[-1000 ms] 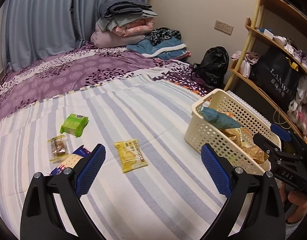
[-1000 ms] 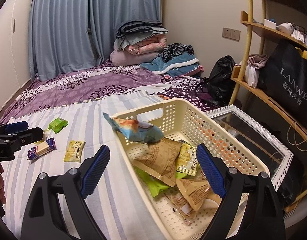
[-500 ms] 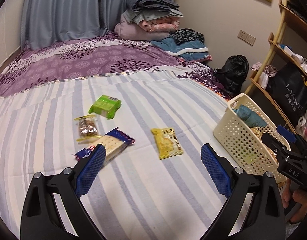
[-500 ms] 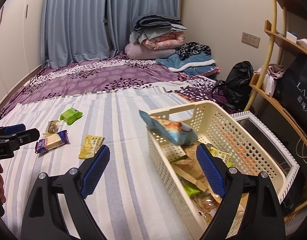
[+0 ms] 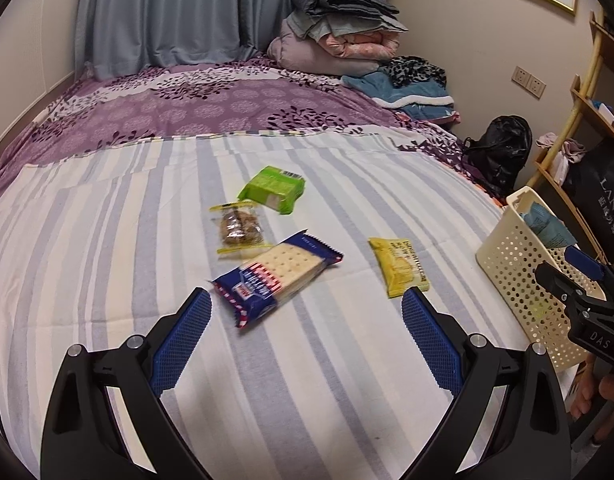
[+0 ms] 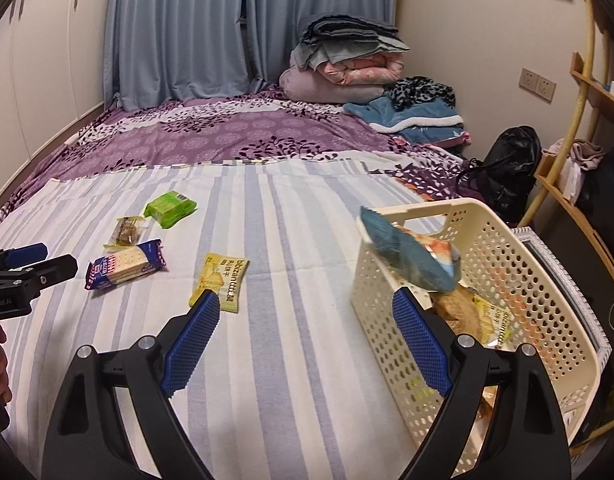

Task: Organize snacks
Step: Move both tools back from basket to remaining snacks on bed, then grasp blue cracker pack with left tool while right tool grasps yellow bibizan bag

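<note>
Four snacks lie loose on the striped sheet, so with my left gripper (image 5: 305, 314) spread wide and empty I should straddle the cracker pack (image 5: 278, 274) across its narrow width, my equally open right gripper (image 6: 305, 322) waiting beside the basket (image 6: 547, 320).

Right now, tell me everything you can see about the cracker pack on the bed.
The cracker pack is a flat oblong wrapper, shiny like plastic film, dark blue with a red-and-white label and a pale cracker pictured on top. It looks sealed and lies flat, askew, on the striped sheet. Its far edge overlaps a clear-wrapped snack. Neither gripper touches it.
</note>
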A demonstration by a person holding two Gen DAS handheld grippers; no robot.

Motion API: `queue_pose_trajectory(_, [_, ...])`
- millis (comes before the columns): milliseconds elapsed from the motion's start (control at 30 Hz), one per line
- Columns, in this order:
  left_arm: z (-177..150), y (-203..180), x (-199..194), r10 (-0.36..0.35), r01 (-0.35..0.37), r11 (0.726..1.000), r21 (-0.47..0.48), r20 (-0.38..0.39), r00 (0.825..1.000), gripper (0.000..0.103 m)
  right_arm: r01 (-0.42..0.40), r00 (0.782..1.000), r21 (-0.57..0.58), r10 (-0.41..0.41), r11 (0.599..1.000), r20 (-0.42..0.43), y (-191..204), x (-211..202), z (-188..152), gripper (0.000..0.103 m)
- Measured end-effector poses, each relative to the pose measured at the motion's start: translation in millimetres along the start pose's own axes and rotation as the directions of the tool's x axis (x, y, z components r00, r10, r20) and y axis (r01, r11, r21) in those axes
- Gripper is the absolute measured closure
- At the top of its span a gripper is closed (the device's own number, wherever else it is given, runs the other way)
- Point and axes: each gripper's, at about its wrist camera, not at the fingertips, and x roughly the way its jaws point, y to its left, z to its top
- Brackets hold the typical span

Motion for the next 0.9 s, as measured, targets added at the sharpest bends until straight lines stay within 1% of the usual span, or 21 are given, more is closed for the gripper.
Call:
queue_pose_trajectory(333, [-6, 23, 6, 0.021, -0.022, 0.999, -0.042, -0.016, 1.0, 0.006, -0.029, 0.999, -0.025, 0.028, 0.999, -0.037, 20, 21, 0, 0.015])
queue_pose_trajectory(467, [-8, 33, 11, 0.031, -0.032, 0.997, -0.063, -0.026, 0.999, 0.006, -0.094, 0.993, -0.005, 0.093, 0.996, -0.068, 27, 33, -3, 0.015])
queue_pose_trajectory(633, [-10, 44, 18, 0.044, -0.047, 0.996, -0.081, -0.042, 0.998, 0.006, -0.188, 0.974, 0.005, 0.187, 0.982, -0.124, 47, 57, -12, 0.015])
queue_pose_trajectory(767, [-9, 49, 28, 0.048, -0.053, 0.996, -0.074, -0.058, 0.997, 0.006, -0.2, 0.964, 0.024, 0.201, 0.979, -0.172, 56, 85, -14, 0.015])
queue_pose_trajectory(900, [-4, 50, 43, 0.048, -0.052, 0.997, -0.058, -0.072, 0.996, 0.006, -0.189, 0.961, 0.019, 0.189, 0.982, -0.2, 62, 111, -9, 0.015])
